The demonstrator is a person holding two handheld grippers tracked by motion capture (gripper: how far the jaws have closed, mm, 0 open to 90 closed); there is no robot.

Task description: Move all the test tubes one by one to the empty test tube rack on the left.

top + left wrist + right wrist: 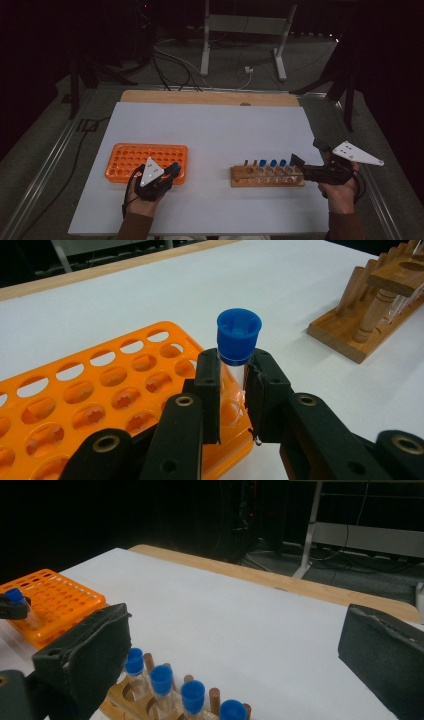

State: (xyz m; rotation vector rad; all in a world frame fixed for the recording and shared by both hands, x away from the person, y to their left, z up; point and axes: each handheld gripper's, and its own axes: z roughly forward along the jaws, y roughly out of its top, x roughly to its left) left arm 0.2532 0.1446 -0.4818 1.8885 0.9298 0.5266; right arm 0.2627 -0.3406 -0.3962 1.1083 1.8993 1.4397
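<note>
My left gripper [235,385] is shut on a clear tube with a blue cap [239,335], holding it upright just under the cap. The tube stands over the near right corner of the orange rack [100,385], and whether its foot sits in a hole is hidden by the jaws. From above, the left gripper [172,167] is at the orange rack's [130,157] front right corner. The right gripper [235,630] is open and holds nothing, its jaws spread wide above the blue-capped tubes [162,680]. It hovers by the right end of the wooden rack [267,181].
The wooden rack holds several blue-capped tubes [273,163] in its back row. A white sheet [215,125] covers the table, with a bare wooden strip [210,97] along the far edge. Cables and a metal stand [245,30] lie on the floor beyond.
</note>
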